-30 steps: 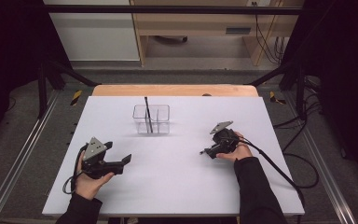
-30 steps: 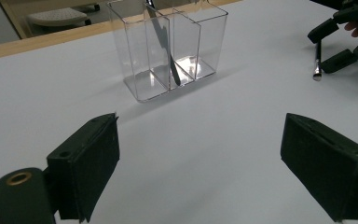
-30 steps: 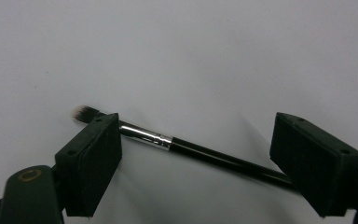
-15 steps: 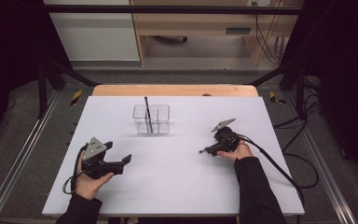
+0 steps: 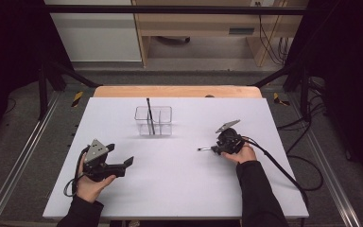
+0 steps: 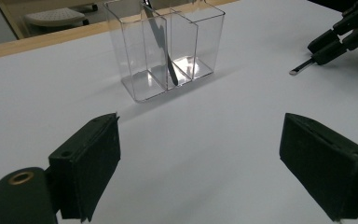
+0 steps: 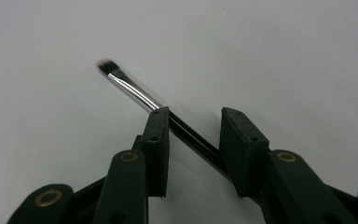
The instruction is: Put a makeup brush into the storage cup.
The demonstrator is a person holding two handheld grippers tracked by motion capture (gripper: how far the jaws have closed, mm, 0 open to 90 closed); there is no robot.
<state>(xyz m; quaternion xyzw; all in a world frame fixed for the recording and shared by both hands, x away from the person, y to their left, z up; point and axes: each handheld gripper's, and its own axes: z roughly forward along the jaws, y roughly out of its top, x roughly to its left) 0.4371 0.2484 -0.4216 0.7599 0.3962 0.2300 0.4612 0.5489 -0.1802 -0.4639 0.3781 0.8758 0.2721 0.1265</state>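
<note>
White worktop stretches under both my hands, a clear organizer (image 5: 153,120) standing toward the far edge. My right gripper (image 7: 193,135) has just been closing around a small brush (image 7: 135,91) near the right edge — the handle runs slantwise between the jaws, touching one pad, not yet pinched. Its bristles point toward the organizer. My left gripper (image 6: 200,163) rests spread wide, holding nothing, farther off.
</note>
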